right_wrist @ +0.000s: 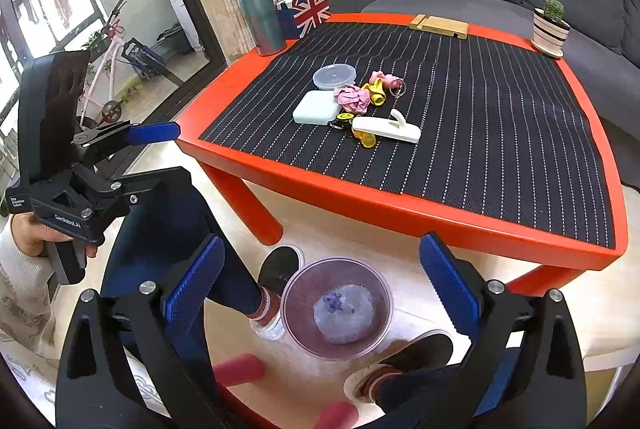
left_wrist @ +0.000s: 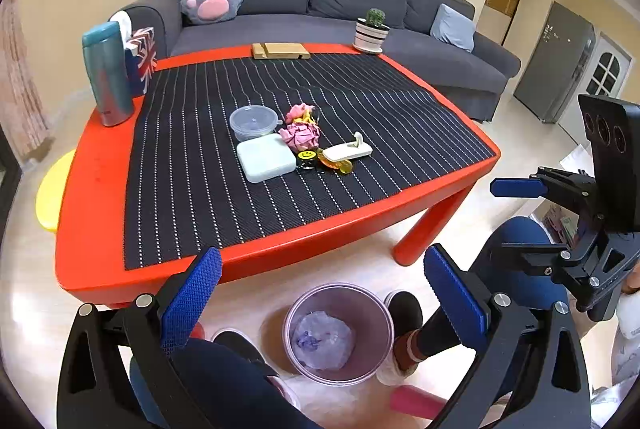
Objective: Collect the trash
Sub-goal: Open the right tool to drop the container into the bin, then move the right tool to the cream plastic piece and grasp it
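Note:
A clear bin (left_wrist: 372, 313) (right_wrist: 304, 289) stands on the floor before the red table (left_wrist: 280, 249) (right_wrist: 400, 205), with a crumpled pale purple wad (left_wrist: 324, 341) (right_wrist: 344, 313) lying in it. On the striped mat lie a pink crumpled paper (left_wrist: 300, 136) (right_wrist: 352, 98) and pink and yellow balloon scraps (left_wrist: 300, 112) (right_wrist: 378, 89). My left gripper (left_wrist: 320, 256) (right_wrist: 168, 155) hovers open and empty above the bin. Over the bin too, my right gripper (right_wrist: 323, 243) (left_wrist: 516, 219) is open with nothing between its fingers.
Also on the mat are a clear lidded tub (left_wrist: 252, 121), a pale box (left_wrist: 266, 157), a smiley tape measure (left_wrist: 307, 158) and a white hook (left_wrist: 348, 150). A teal flask (left_wrist: 107, 73), tissue box (right_wrist: 308, 9), wooden stand (left_wrist: 280, 51) and cactus pot (left_wrist: 372, 31) line the table's edges. The person's shoes (left_wrist: 404, 329) flank the bin.

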### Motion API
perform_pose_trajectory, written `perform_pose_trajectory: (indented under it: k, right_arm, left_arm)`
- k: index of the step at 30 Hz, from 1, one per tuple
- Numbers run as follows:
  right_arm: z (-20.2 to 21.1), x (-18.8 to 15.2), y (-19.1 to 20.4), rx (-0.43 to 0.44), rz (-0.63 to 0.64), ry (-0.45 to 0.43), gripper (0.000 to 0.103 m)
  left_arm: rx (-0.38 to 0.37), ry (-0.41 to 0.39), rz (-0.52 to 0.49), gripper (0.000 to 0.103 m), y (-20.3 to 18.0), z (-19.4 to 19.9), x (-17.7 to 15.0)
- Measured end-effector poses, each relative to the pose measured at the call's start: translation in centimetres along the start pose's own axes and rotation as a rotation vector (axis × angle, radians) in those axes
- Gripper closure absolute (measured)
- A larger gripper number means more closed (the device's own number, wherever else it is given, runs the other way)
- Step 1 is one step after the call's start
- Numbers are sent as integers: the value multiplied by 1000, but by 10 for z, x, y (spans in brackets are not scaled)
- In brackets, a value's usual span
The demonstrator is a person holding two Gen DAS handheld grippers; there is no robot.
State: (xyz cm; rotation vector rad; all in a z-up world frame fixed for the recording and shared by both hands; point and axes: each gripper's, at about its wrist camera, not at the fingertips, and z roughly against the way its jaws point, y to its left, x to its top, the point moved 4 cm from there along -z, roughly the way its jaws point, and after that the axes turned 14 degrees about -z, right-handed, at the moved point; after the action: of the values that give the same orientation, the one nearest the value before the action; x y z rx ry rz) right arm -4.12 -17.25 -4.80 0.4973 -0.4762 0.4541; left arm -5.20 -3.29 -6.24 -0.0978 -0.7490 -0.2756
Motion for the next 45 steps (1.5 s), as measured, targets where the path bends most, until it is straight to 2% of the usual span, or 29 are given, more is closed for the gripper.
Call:
perform_pose_trajectory:
  k: [12, 18, 29, 38, 40, 42, 45]
  right_arm:
    - [1, 0, -3, 5, -8, -2, 6]
    - [-2, 10, -7, 8, 12, 10, 6]
    - [-25, 63, -19, 28, 148, 64, 6]
    - [-62, 99, -26, 3, 273, 135, 6]
    - [-70, 105, -27, 2, 276, 142, 9]
    - [-78, 110, -28, -6, 270, 145, 20]
    - [-89, 115, -30, -14, 265, 156, 29]
  left_arm:
    - [-4, 8, -9, 6, -3, -1, 3]
    - [-4, 10, -8, 6, -1, -6, 7]
    - [-3, 4, -10, 6, 10, -12, 20]
    - [0, 14, 11, 6, 20, -18, 22]
    - [1, 17, 17, 6, 23, -19, 22]
    - [3, 20, 21, 6, 25, -20, 22]
    - [4, 22, 26, 6, 28, -22, 22]
